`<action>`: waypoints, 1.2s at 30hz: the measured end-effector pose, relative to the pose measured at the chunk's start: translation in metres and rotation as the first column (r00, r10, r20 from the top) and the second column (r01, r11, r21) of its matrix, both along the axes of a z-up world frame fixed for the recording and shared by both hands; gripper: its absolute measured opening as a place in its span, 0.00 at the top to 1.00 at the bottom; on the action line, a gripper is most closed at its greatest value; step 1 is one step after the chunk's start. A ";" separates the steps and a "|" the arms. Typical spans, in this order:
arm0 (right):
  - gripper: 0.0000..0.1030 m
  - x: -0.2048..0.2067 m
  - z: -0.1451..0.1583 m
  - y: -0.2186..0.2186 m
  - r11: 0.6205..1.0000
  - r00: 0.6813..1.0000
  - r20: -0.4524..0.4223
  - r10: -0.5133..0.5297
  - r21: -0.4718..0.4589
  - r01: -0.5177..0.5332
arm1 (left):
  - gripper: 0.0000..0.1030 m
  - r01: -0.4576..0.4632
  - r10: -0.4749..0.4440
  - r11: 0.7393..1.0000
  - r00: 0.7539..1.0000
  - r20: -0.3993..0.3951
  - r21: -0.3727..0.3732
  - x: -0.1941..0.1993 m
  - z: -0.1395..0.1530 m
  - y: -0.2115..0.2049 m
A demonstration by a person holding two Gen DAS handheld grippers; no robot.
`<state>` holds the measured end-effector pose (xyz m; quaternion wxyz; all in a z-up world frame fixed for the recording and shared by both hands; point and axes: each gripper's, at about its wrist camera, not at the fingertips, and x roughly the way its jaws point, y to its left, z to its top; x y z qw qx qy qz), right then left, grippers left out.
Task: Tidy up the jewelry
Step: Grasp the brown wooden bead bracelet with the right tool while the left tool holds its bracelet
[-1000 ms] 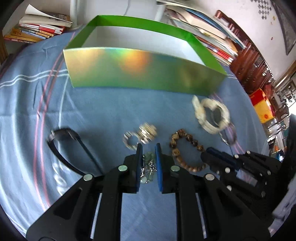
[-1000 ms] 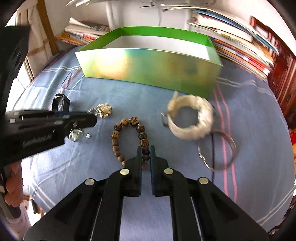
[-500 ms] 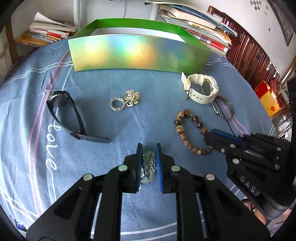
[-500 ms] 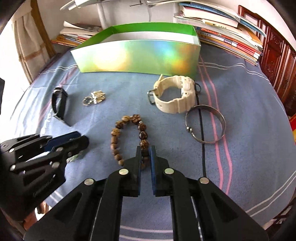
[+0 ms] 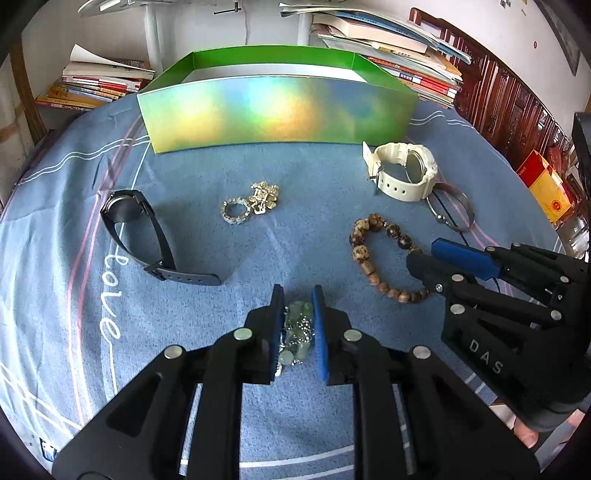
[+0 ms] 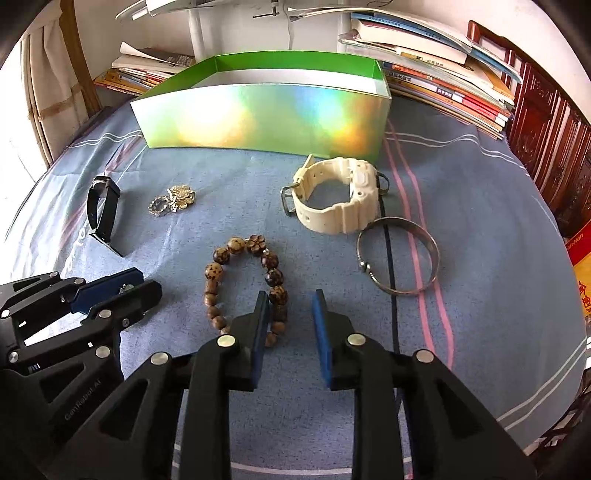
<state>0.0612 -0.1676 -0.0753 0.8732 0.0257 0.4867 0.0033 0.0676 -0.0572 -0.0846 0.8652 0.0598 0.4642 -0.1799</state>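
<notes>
My left gripper (image 5: 297, 295) has its jaws slightly parted around a pale green bead piece with a silver chain (image 5: 297, 328) that lies on the blue cloth. My right gripper (image 6: 288, 302) is open over the near end of a wooden bead bracelet (image 6: 245, 280), which lies flat on the cloth; the bracelet also shows in the left wrist view (image 5: 380, 258). A shiny green box (image 5: 277, 110) stands open at the back. On the cloth lie a white watch (image 6: 336, 199), a silver bangle (image 6: 399, 254), a black watch (image 5: 144, 236) and sparkly silver pieces (image 5: 251, 205).
Stacks of books (image 6: 443, 70) lie behind the box on the right and more books (image 5: 96, 81) on the left. A white lamp post (image 6: 197, 33) stands behind the box. Dark wooden furniture (image 6: 546, 125) stands at the right.
Both grippers have pulled back from the box. The right jaws have opened and let go of the wooden bead bracelet. The left jaws have parted a little around the green piece.
</notes>
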 end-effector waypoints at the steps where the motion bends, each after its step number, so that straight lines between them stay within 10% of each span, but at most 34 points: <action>1: 0.76 0.000 0.000 -0.001 1.000 1.000 0.002 -0.001 0.002 0.001 | 0.83 0.000 0.000 1.000 1.000 0.002 0.002 0.000 0.000 0.000; 36: 0.76 -0.005 0.000 0.001 1.000 1.000 0.030 0.007 -0.016 -0.007 | 0.69 0.033 -0.035 0.999 0.998 0.048 0.035 -0.011 -0.002 -0.009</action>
